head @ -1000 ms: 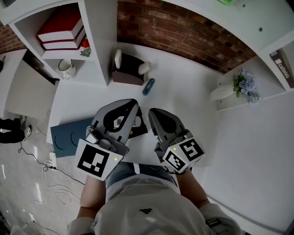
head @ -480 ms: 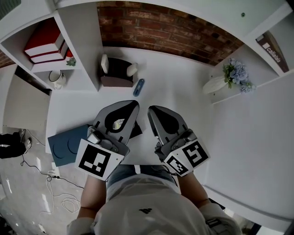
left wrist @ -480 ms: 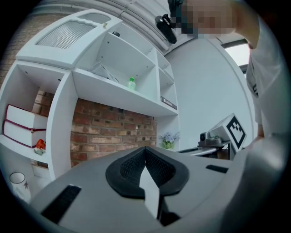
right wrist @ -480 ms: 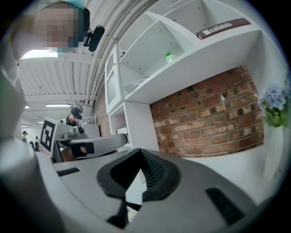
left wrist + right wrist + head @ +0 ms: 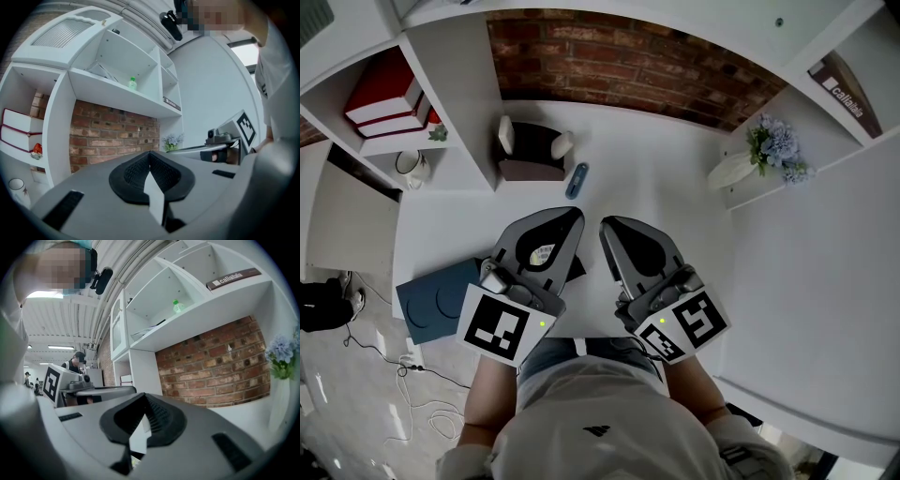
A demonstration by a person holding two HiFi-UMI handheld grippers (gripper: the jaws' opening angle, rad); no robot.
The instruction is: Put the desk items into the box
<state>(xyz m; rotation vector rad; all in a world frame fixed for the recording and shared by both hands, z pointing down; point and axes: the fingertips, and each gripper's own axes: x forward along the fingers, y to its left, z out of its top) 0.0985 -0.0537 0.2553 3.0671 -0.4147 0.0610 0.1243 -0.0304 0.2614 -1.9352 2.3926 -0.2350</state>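
Observation:
A dark box (image 5: 528, 171) stands at the back of the white desk (image 5: 656, 178), with pale items sticking out of it at both ends. A blue pen-like item (image 5: 577, 180) lies just right of it. A dark blue folder (image 5: 439, 300) lies at the desk's left front. A black flat item (image 5: 574, 268) lies partly hidden under my left gripper (image 5: 577, 216). Both grippers hover side by side near my body, pointing at the brick wall. The left gripper (image 5: 150, 153) and the right gripper (image 5: 144, 395) are shut with nothing between the jaws.
White shelves flank the desk: red books (image 5: 384, 98) and a mug (image 5: 411, 167) at left, a vase of flowers (image 5: 773, 150) and a book (image 5: 839, 86) at right. A green bottle (image 5: 132, 83) sits on an upper shelf. Cables lie on the floor (image 5: 403, 375).
The head view has shifted, so the box and pen now sit further left in it. Both grippers stay shut and side by side, the right one slightly higher.

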